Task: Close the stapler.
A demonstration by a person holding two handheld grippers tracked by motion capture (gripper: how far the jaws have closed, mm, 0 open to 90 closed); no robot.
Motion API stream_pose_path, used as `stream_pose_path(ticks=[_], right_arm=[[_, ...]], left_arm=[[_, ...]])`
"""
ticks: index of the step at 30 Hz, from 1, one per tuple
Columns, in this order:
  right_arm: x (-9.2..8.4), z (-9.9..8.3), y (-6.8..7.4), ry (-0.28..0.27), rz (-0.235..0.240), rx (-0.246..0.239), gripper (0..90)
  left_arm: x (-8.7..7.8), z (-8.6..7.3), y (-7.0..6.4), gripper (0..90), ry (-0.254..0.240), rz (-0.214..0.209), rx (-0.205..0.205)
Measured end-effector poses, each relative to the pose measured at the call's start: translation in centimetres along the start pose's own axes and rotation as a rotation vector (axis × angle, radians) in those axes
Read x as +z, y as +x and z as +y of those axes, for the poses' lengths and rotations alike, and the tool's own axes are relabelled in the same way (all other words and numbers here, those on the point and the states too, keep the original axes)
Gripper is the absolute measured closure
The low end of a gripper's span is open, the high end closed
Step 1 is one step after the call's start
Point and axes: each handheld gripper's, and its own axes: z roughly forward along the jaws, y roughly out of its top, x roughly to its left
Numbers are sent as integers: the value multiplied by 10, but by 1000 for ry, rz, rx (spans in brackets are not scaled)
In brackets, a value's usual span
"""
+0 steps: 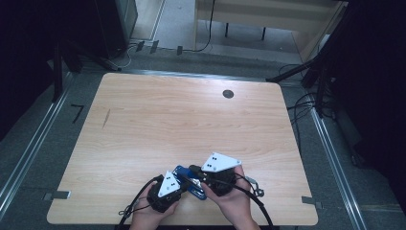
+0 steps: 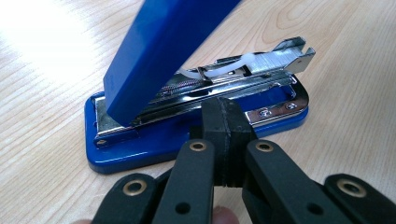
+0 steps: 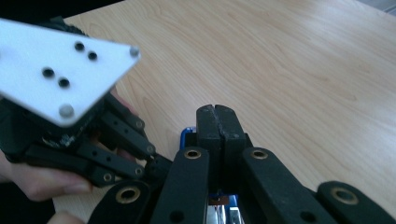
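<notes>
One bench (image 1: 143,124), pale wood. Near its front edge sits a blue stapler (image 2: 187,126), flat on its base, top cover (image 2: 159,51) swung up and open, metal staple channel (image 2: 252,70) exposed with a white pusher strip along it.

Left gripper (image 2: 222,123): jaws pressed together, nothing between them, tip at the stapler's near side; contact unclear. Right gripper (image 3: 217,123): jaws also pressed together, empty, hanging above the stapler with the base's blue edge visible just past the tip. In the high view both grippers crowd the stapler, left gripper (image 1: 181,181), right gripper (image 1: 194,168).

Handling guess: stiff, compact, moderately heavy for its size, steel guts in a painted shell. Smooth paint will likely be slippery under the pads. Hinged cover is floppy, so it will swing if bumped. Best hold looks like across the base's long sides, or pin the base down and push the cover by its free end. Avoid the channel's sharp front lip.
</notes>
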Motion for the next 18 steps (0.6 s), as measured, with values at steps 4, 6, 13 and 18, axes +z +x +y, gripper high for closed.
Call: stream_pose_path(ticks=[4, 6, 13, 18], right_arm=[[-3, -11, -2, 3, -6, 16, 900], [-5, -17, -4, 7, -13, 24, 900], [-8, -36, -7, 29, -20, 47, 900], [-8, -47, -6, 50, -21, 56, 900]], left_arm=[[0, 0, 0, 900, 1, -3, 3], [0, 0, 0, 900, 0, -4, 5], [-1, 0, 0, 900, 3, -4, 7], [-1, -1, 0, 900, 3, -5, 6]])
